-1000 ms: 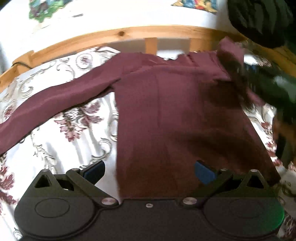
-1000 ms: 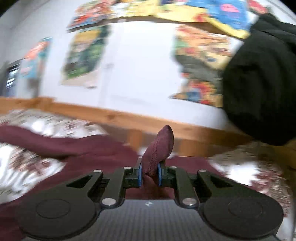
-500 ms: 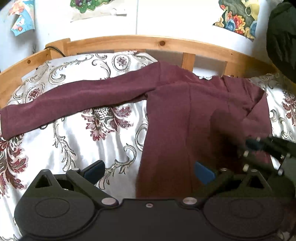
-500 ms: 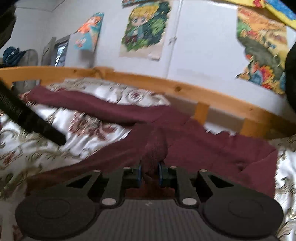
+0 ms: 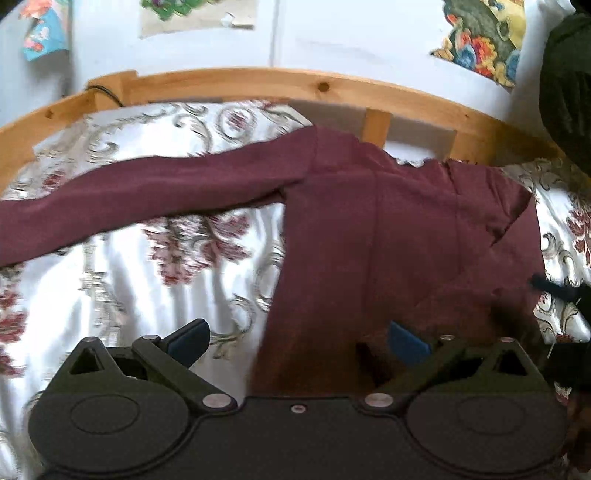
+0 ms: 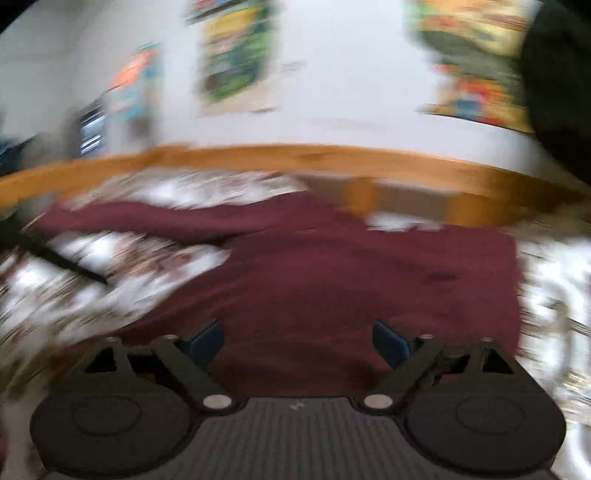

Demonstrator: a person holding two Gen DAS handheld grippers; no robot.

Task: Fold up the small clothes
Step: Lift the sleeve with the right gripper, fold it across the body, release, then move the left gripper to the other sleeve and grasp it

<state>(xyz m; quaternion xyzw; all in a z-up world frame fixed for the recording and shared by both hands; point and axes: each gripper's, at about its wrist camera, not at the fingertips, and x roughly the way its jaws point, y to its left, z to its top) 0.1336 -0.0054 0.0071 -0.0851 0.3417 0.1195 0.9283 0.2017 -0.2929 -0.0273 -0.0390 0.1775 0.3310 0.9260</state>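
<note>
On the bed's flowery white cover (image 5: 122,295) lies the dark red long-sleeved top (image 5: 388,236), its one long sleeve (image 5: 147,199) stretched far out to the left. The left gripper (image 5: 295,338) is wide apart and holds nothing, and it is nearer that sleeve. The right gripper (image 6: 297,341) is spread wide too, over the top's body (its picture is very blurry). The sleeve's end is cut off at the edge.

White wall (image 5: 332,44) with colourful posters (image 5: 484,33), wooden bed rail (image 5: 258,83), floral satin bedspread (image 5: 184,280)
</note>
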